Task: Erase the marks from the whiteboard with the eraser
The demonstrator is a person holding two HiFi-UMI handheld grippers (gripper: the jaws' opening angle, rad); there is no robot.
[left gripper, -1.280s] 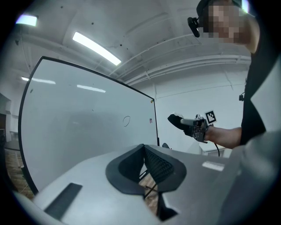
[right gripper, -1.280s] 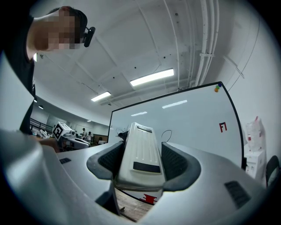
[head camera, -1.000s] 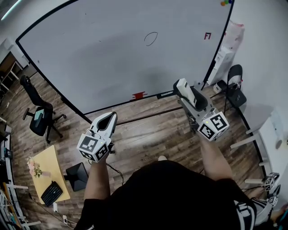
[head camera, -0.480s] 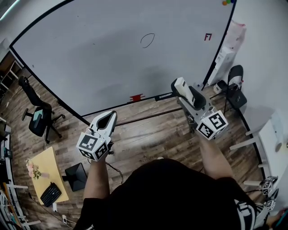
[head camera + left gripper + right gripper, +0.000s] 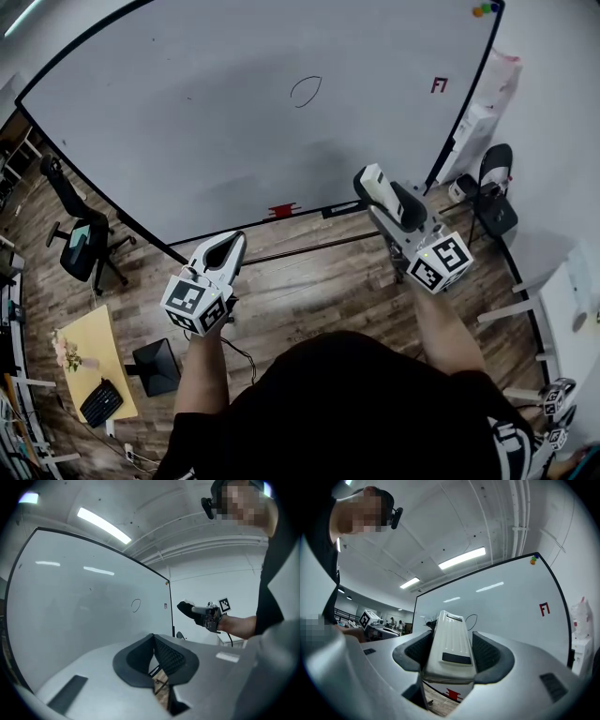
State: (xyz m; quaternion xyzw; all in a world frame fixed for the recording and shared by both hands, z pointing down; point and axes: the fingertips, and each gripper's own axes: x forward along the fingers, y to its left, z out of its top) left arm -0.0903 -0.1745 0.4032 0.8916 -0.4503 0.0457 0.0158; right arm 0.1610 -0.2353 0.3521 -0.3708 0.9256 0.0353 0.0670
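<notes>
Two marks showed high on the whiteboard (image 5: 187,112): a black loop (image 5: 306,91) at upper centre of the head view and a small red mark (image 5: 439,85) at upper right. The right gripper (image 5: 384,195) had its jaws clamped on the white eraser (image 5: 372,181), right of centre, apart from the board. The left gripper (image 5: 223,251) had its jaws closed on nothing. Wiping well likely meant laying the eraser's wiping face flat over the loop and pressing evenly.
</notes>
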